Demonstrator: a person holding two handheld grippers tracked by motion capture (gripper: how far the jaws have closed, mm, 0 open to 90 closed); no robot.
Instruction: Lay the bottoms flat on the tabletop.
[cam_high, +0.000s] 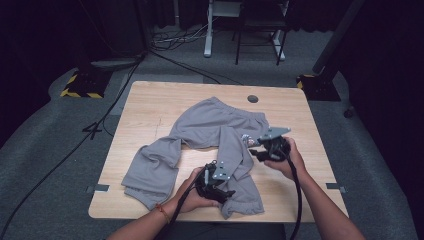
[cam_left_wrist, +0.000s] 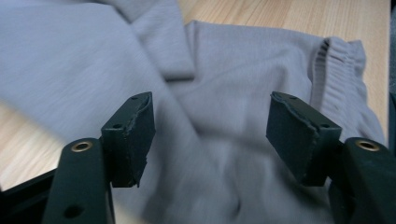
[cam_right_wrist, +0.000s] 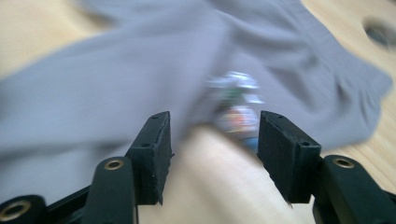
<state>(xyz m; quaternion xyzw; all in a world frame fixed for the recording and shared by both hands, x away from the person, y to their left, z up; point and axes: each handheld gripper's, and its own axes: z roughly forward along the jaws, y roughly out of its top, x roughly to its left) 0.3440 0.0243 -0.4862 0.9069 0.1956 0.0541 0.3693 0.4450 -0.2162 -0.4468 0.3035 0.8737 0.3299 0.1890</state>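
Trousers (cam_high: 200, 140) of grey cloth lie crumpled across the middle of the table (cam_high: 150, 95) in the high view, waistband toward the far edge, one leg bunched toward the near left corner and the other running down to the near edge. The left gripper (cam_high: 227, 192) sits over the hem of that nearer leg, its jaw tips hard to make out against the hand (cam_high: 192, 195). The right gripper (cam_high: 252, 150) hangs just right of the same leg, by a small bright tag (cam_high: 245, 139) on the cloth; the person's forearms are cut off at the bottom. In the left gripper view the gripper (cam_left_wrist: 210, 135) stands wide apart with nothing between its pads, above blurred trousers (cam_left_wrist: 233, 84) whose ribbed cuff (cam_left_wrist: 334, 79) lies at the right. In the right gripper view the gripper (cam_right_wrist: 215, 154) is spread, pads clear of the cloth, over bare table (cam_right_wrist: 210, 186); the tag (cam_right_wrist: 236, 105) beyond is too smeared to read, and the trousers (cam_right_wrist: 116, 93) are blurred.
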